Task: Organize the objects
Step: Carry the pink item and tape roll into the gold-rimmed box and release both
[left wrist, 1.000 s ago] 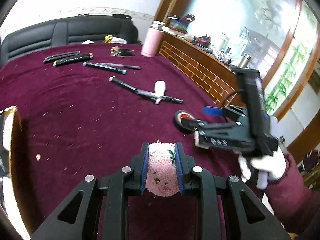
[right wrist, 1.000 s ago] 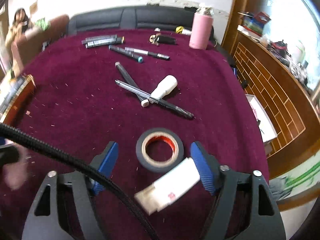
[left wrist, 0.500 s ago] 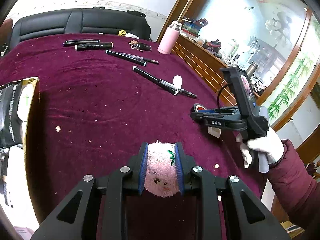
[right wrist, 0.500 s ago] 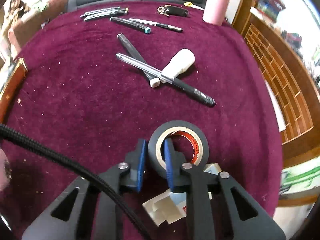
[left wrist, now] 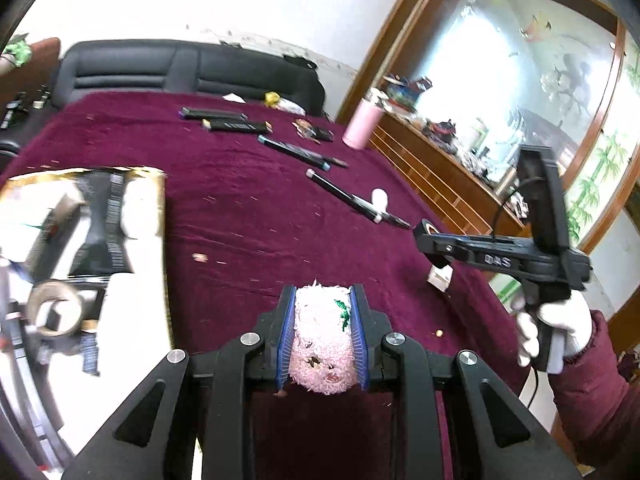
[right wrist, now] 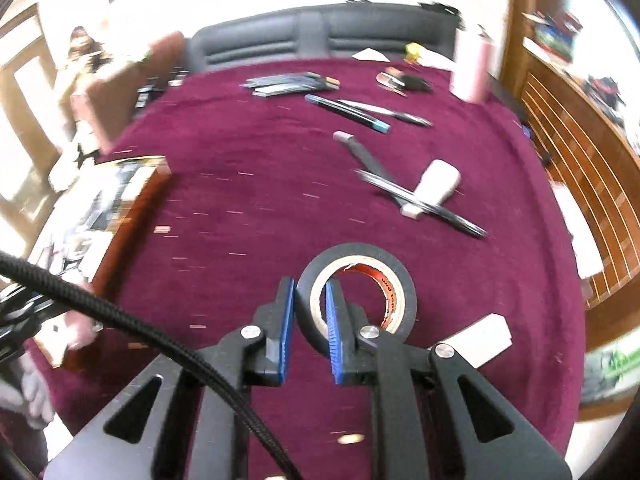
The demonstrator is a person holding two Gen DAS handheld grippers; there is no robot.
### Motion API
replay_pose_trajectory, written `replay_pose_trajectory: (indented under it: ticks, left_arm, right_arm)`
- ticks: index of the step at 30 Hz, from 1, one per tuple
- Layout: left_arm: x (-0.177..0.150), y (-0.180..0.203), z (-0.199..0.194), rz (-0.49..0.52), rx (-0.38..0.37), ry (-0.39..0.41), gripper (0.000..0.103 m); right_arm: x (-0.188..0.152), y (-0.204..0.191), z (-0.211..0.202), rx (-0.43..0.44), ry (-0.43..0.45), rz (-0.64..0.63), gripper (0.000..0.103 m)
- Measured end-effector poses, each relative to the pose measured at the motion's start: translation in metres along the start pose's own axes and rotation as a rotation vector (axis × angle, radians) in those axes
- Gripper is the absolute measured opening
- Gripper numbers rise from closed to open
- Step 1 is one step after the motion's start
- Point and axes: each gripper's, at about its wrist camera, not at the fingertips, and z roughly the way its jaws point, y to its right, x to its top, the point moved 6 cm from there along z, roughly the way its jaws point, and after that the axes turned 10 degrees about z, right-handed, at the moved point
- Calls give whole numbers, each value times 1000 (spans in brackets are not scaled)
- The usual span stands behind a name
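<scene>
Currently a pink towel (left wrist: 320,336) is clamped in the left gripper (left wrist: 321,336); the right gripper (right wrist: 310,320) is pinched through the wall of the tape roll (right wrist: 358,292), likely for carrying toward the box (right wrist: 132,216) at table left.

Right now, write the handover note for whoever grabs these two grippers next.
Left hand-held gripper: shut on the pink fuzzy cloth.
Right hand-held gripper: shut on the wall of the black tape roll, one finger inside the ring.
Box sits at the table's left edge, already holding items.
Left to sort: pens, white bottle, markers, white card.
Next, probably: carry both held things to the box.
</scene>
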Motion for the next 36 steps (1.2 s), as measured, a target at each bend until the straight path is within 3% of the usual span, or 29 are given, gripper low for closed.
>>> replay_pose_trajectory:
  ticks: [7,16,23,32,36]
  left_arm:
    - [-23,-64,-63,-89,155,39,21]
    - [-77,-161,-127,-246,371,21,21]
    - [-94,-195,-123,-279,370,-12,21]
    - [-106,-211,-118,-324,334,-16,22]
    - [-105,-211,-119,-336,304,4,32]
  right_arm:
    - [-18,-115,-2,181,-8,-144,13]
    - [-57,-235,37,327,-126,-305,14]
    - [-75,-291,63,334,-181,-388,14]
    - [-75,-324,97,281,-234,-429,14]
    - [-85,-329,109,254,-259,-445,14]
